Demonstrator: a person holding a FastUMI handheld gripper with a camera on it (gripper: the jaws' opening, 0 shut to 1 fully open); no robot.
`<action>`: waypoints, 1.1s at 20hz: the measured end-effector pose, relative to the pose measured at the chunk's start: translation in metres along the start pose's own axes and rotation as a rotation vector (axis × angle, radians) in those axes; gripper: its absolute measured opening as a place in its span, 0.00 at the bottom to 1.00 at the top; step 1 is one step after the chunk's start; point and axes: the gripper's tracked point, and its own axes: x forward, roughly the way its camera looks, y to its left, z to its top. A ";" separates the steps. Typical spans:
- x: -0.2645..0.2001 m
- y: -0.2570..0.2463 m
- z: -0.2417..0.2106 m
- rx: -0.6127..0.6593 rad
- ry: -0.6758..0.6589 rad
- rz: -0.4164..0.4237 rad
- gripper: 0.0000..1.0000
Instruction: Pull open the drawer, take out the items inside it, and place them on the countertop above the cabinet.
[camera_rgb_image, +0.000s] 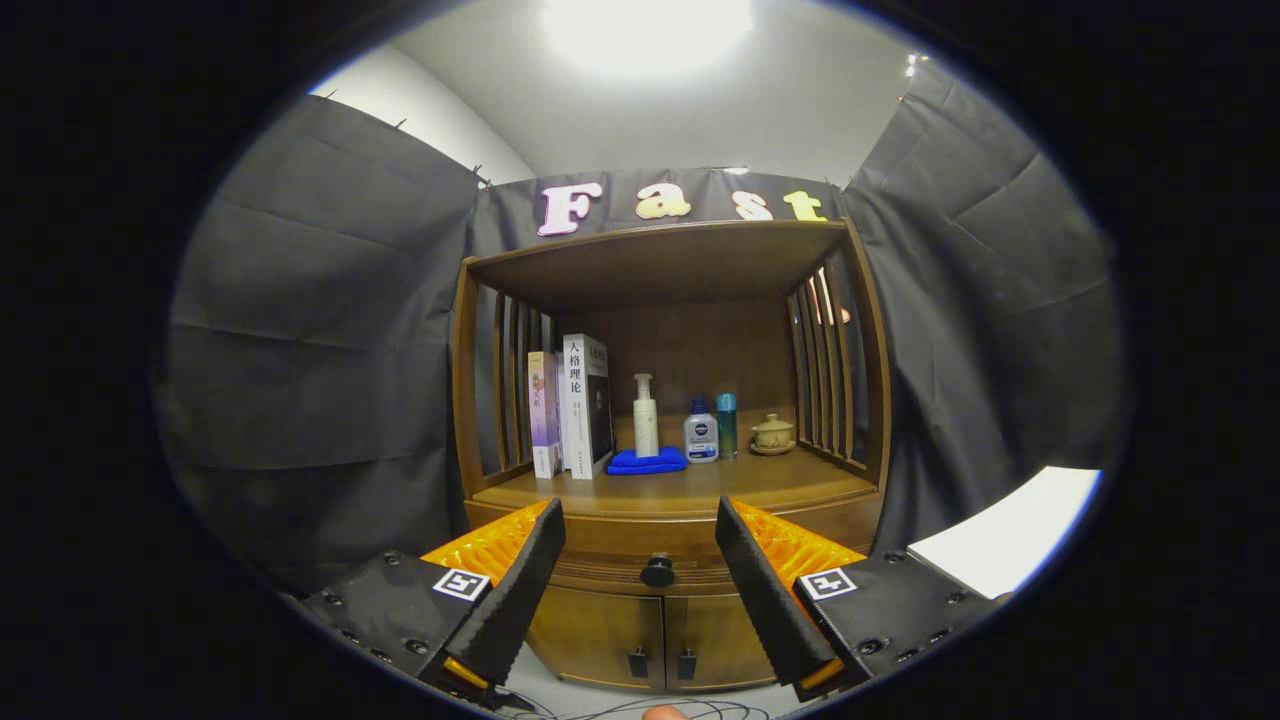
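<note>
The claw (637, 540) is seen spread wide at the bottom of the frame, nothing held or touched. The closed drawer (660, 560), with its dark round knob (657, 571), is framed between the fingers, beyond them. Above, books (572, 410), bottles (646, 417) and a blue cloth (647, 461) are ranged on the tabletop (780, 485).

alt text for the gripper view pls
The open gripper frames the round dark knob of a closed drawer in a brown wooden cabinet. On the countertop stand books, bottles and a folded blue cloth.
</note>
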 end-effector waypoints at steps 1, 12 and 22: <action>0.000 0.001 0.000 0.000 0.000 0.004 0.97; 0.020 0.004 -0.008 -0.020 -0.017 0.022 0.97; 0.084 -0.002 -0.068 -0.028 0.081 0.014 0.97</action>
